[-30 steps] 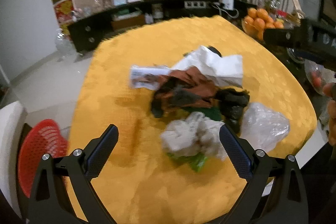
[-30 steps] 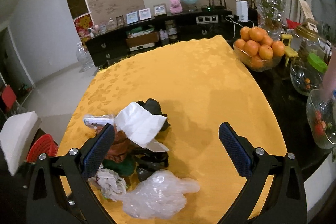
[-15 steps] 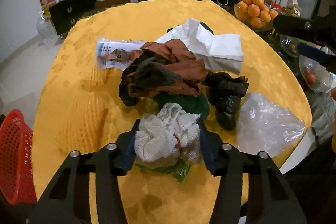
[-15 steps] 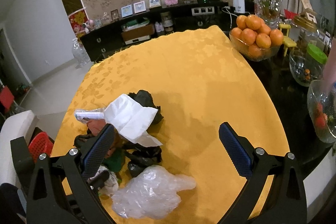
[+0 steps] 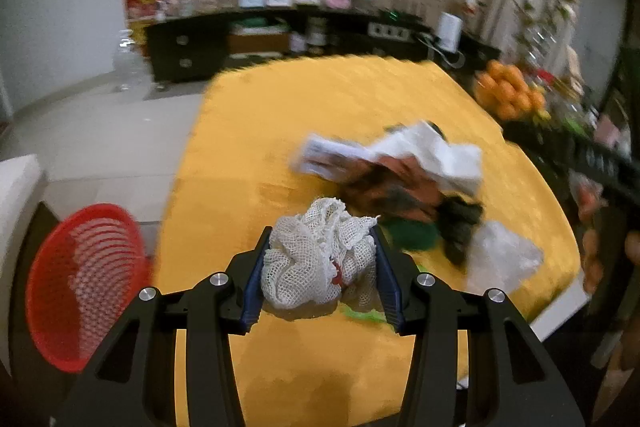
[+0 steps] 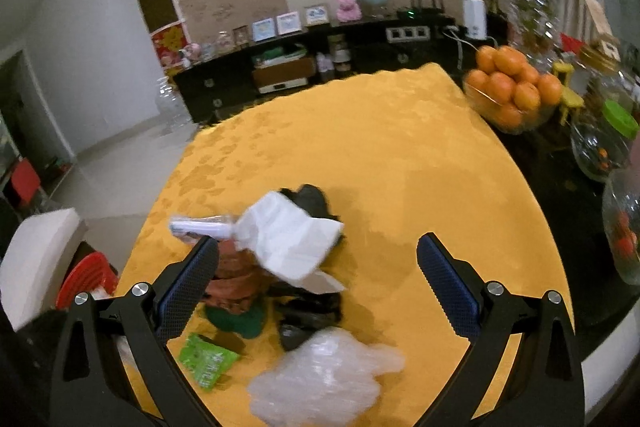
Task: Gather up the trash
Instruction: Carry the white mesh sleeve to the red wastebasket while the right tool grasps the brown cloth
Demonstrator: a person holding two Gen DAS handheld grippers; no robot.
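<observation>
My left gripper (image 5: 320,275) is shut on a crumpled white mesh net (image 5: 316,259) and holds it above the yellow tablecloth (image 5: 320,99), left of the trash pile. The pile holds white paper (image 6: 288,239), a brown wrapper (image 6: 234,287), a dark green piece (image 6: 236,319), black plastic (image 6: 308,311), a clear plastic bag (image 6: 320,379) and a green packet (image 6: 206,361). My right gripper (image 6: 316,283) is open and empty above the pile. A red mesh basket (image 5: 80,283) stands off the table's left edge.
A glass bowl of oranges (image 6: 512,91) and glass jars (image 6: 604,143) stand on the dark surface at the right. A black sideboard (image 6: 320,67) with ornaments runs along the far wall. A white chair (image 6: 36,247) is beside the basket.
My left gripper closed on the white mesh net, lifted it and swung left toward the red basket. The green packet under the net now lies bare. The right gripper stayed open over the pile.
</observation>
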